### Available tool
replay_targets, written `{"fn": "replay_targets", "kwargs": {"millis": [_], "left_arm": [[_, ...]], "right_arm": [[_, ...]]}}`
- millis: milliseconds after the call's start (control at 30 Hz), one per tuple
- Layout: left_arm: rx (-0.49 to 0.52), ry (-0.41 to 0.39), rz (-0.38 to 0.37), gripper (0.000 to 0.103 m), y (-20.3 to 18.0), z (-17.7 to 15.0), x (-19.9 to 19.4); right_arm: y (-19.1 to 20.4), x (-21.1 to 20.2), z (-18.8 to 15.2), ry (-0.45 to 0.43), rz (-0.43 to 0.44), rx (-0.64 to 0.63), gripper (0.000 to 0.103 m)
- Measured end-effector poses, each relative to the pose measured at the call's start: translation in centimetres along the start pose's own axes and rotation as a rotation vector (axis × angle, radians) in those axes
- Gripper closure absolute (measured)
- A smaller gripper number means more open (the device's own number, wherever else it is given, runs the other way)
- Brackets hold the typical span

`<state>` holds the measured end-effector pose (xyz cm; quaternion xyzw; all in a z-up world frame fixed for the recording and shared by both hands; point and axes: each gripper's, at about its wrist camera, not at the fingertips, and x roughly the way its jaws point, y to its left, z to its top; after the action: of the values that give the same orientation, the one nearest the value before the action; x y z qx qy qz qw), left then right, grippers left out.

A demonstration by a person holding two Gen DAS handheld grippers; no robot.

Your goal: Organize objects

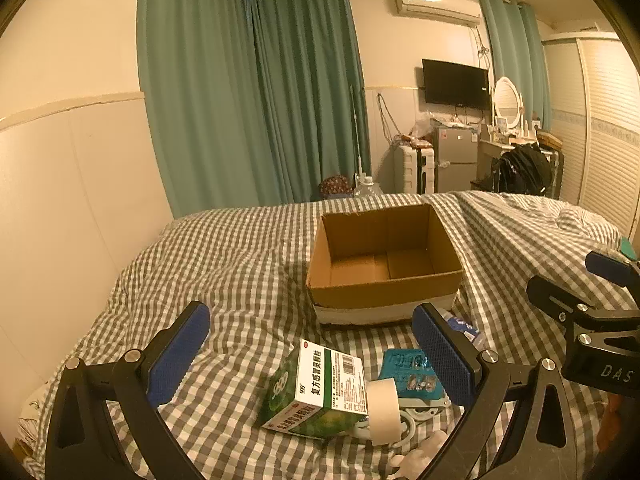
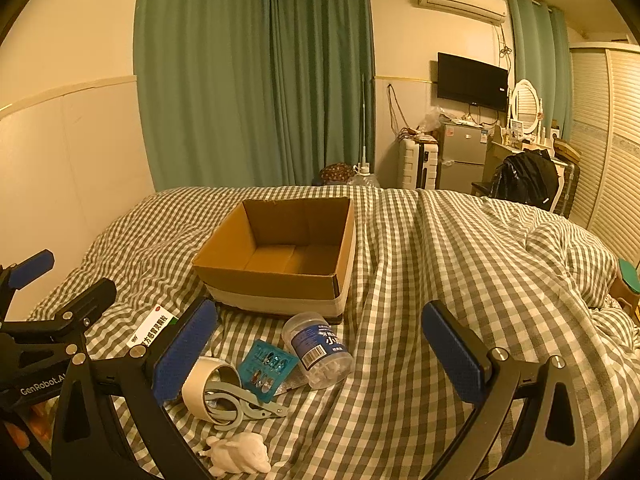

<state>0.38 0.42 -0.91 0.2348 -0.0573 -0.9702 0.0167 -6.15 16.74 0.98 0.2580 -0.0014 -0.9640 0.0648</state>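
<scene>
**Still nothing in the box: both grippers hang apart over a heap of small things**

Evidently no sorting has yet been done; the cardboard box (image 2: 280, 256) stands open-topped on the checked bedspread (image 2: 460, 264), at twelve o'clock from the heap, and its floor shows bare brown board, with nothing inside that either view reveals; its flaps look folded down, so the mouth is free for dropping things in, which I judge to be why it sits so near the clutter.

The loose objects lie bunched just in front of the box, within reach of both tools; the green medicine carton (image 1: 316, 390) lies on its side at the nine o'clock end; the roll of tape (image 2: 208, 384) stands on edge touching it, and the grey-handled scissors (image 2: 240, 406) lie partly through the roll's hole; the teal blister pack (image 2: 266, 366) rests flat between the roll and the clear plastic jar (image 2: 318, 350), which lies on its side at three o'clock of the heap, nearest the box's front wall; a small white figurine (image 2: 238, 456) sits at six o'clock, apart from the rest.

The left gripper (image 1: 316, 360) hovers with its blue pads spread wide either side of the carton, holding nothing; the right gripper (image 2: 320, 354) is likewise spread and empty, roughly framing the jar; probably each is lined up for a first pick.
</scene>
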Motion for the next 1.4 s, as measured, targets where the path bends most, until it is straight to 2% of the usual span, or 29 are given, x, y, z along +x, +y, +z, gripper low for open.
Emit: {"fn": "replay_targets", "kwargs": {"millis": [233, 400, 500, 633, 900, 1267, 1367, 1400], "left_arm": [[0.011, 0.000, 0.001, 0.000, 0.6, 0.1, -0.2], [-0.011, 0.015, 0.000, 0.000, 1.2, -0.4, 0.1], [0.004, 0.038, 0.005, 0.000, 1.3, -1.3, 0.8], [0.045, 0.102, 0.023, 0.000, 1.5, -3.7, 2.4], [0.097, 0.275, 0.005, 0.000, 1.6, -10.3, 5.6], [0.105, 0.344, -0.004, 0.000, 2.4, -13.5, 7.2], [0.101, 0.346, -0.014, 0.000, 2.5, -13.7, 7.6], [0.098, 0.343, -0.019, 0.000, 2.5, -13.7, 7.6]], "right_arm": [[0.2, -1.4, 1.7, -0.006, 0.048, -0.010, 0.000], [0.9, -2.5, 2.9, -0.028, 0.025, -0.074, 0.000], [1.2, -2.5, 2.4, -0.024, 0.019, -0.076, 0.000], [1.3, -0.5, -0.8, 0.077, 0.032, -0.046, 0.000], [3.5, 3.2, -8.3, 0.322, 0.061, -0.120, 0.001], [7.8, 7.1, -13.5, 0.531, 0.156, -0.270, 0.005], [8.3, 8.9, -14.6, 0.591, 0.173, -0.275, 0.014], [8.4, 9.4, -14.9, 0.612, 0.182, -0.271, 0.024]]}}
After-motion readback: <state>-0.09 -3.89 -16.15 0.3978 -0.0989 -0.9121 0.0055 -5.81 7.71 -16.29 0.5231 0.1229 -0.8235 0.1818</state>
